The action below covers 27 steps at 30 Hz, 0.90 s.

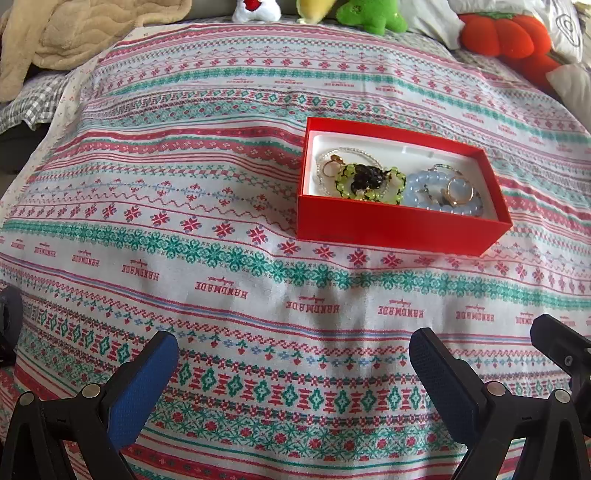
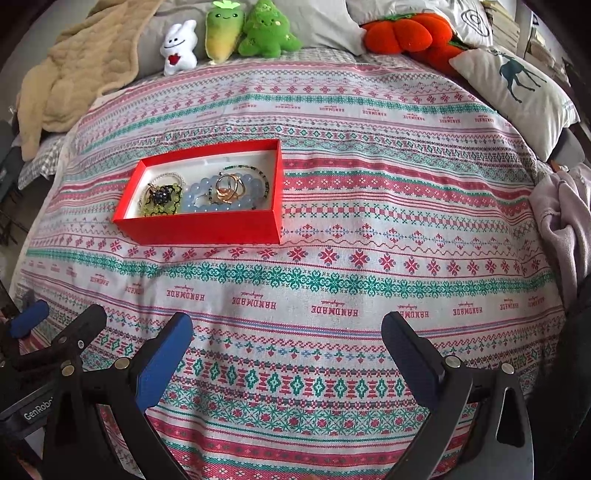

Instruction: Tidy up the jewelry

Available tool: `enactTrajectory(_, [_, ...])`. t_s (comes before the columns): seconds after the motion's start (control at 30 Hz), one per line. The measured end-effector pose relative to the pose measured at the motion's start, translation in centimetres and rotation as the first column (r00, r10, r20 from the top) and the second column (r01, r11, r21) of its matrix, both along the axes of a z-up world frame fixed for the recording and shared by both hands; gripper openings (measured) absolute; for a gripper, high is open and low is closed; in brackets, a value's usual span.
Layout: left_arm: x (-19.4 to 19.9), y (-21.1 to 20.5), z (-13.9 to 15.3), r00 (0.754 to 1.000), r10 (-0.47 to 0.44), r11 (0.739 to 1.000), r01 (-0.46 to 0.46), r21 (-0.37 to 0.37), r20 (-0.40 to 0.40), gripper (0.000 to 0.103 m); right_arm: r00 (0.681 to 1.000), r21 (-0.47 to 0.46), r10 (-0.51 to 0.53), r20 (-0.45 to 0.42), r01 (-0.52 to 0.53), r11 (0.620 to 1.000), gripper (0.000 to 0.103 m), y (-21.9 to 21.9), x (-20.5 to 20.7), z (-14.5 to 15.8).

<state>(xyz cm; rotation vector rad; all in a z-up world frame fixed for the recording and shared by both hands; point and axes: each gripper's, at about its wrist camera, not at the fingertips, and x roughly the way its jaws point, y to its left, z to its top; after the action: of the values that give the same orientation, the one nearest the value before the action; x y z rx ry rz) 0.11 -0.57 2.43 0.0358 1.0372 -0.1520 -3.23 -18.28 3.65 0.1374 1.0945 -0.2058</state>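
Jewelry all w/in red box (image 1: 399, 225) on patterned cloth (image 1: 184, 206). Left gripper (image 1: 293, 354) & right gripper (image 2: 286, 339): jaws apart, empty, well short of box. Judged near done; next likely lid or check

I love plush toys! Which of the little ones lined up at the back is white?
The white plush figure with a red heart, leftmost in the row; beside it stand a yellow-green plush and a green tree-shaped plush.

In the left wrist view the picture's top edge cuts off the plush toys (image 1: 369, 14). The jumbled jewelry (image 1: 399, 181) overlaps inside the red box (image 1: 399, 229), individual pieces too tangled to separate.
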Motion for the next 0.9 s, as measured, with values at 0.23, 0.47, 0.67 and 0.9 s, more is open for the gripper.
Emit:
enactTrajectory(0.23, [-0.1, -0.6, -0.2, 1.000, -0.018, 1.000, 0.018, 0.007, -0.004, 0.102, 1.000, 0.004, -0.011, -0.004, 0.011, 1.000, 0.103, -0.4, -0.1, 0.0])
enactTrajectory(0.47, [-0.1, -0.5, -0.3, 1.000, -0.023, 0.999, 0.023, 0.025, -0.004, 0.102, 1.000, 0.005, -0.014, -0.004, 0.014, 1.000, 0.103, -0.6, -0.2, 0.0])
enactTrajectory(0.67, [0.1, 0.2, -0.4, 1.000, -0.021, 0.999, 0.021, 0.031, 0.001, 0.102, 1.000, 0.004, -0.014, -0.004, 0.014, 1.000, 0.103, -0.5, -0.1, 0.0])
enactTrajectory(0.9, [0.2, 1.0, -0.6, 1.000, -0.025, 0.999, 0.025, 0.031, -0.002, 0.102, 1.000, -0.003, -0.012, -0.006, 0.012, 1.000, 0.103, -0.3, -0.1, 0.0])
